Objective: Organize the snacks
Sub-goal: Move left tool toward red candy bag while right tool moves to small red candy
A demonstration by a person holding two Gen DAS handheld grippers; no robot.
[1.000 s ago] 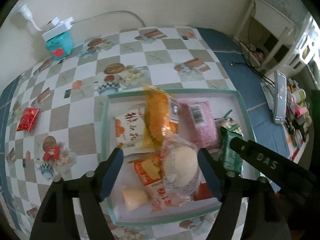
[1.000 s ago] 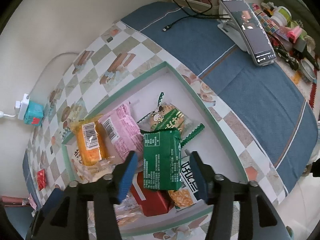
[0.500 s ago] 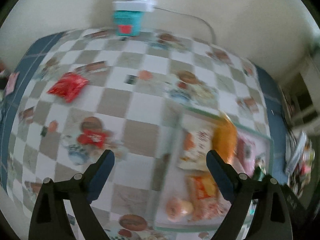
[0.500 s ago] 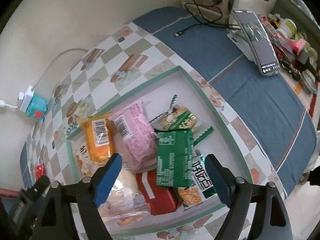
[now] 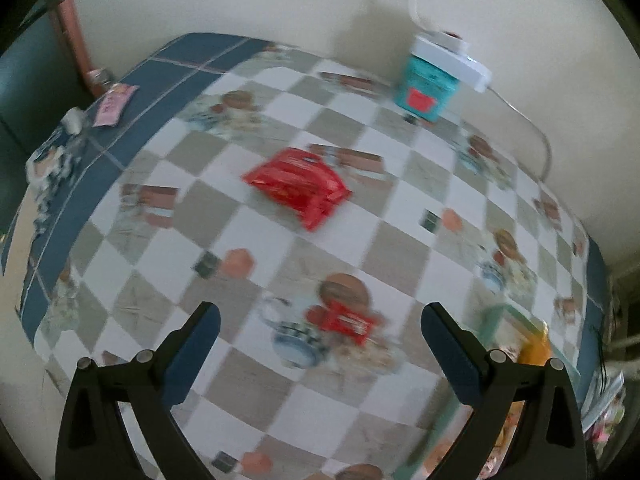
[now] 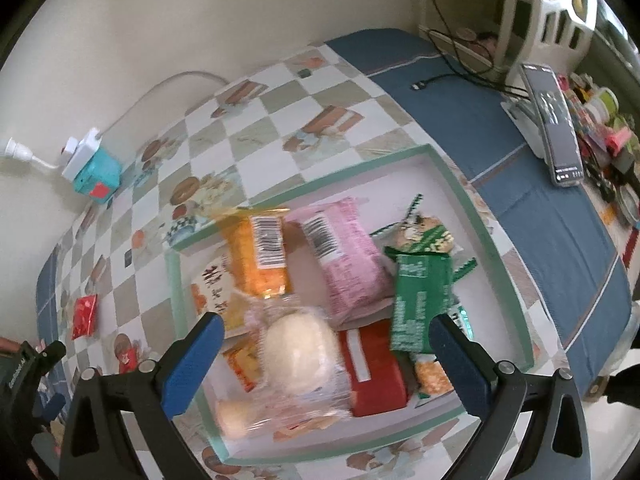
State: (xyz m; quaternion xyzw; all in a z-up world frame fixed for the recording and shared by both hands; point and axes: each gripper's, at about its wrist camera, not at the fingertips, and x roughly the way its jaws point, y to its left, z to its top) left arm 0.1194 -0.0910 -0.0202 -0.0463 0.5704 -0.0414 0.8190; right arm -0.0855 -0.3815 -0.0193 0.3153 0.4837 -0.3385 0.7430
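My left gripper point(image 5: 320, 344) is open and empty above the checkered tablecloth. A red snack packet point(image 5: 298, 185) lies on the cloth ahead of it, and a smaller red packet point(image 5: 346, 322) lies close between the fingers. My right gripper point(image 6: 326, 354) is open and empty above a green-rimmed white tray point(image 6: 466, 204) that holds several snacks: an orange pack point(image 6: 260, 254), a pink pack point(image 6: 344, 264), a green pack point(image 6: 420, 300), a red box point(image 6: 374, 372) and a wrapped pale bun point(image 6: 298, 354). The larger red packet shows in the right wrist view point(image 6: 85, 316) left of the tray.
A teal box with a white power strip point(image 5: 430, 84) stands by the wall. A pink sachet point(image 5: 114, 104) lies on the blue cloth at the far left. A phone on a stand point(image 6: 554, 120) and clutter sit right of the tray. The tray's corner point(image 5: 496, 316) is at my left gripper's right.
My left gripper has swung left, away from the tray, toward the red packets. My right gripper has opened wider and drawn back a little; the green pack lies in the tray.
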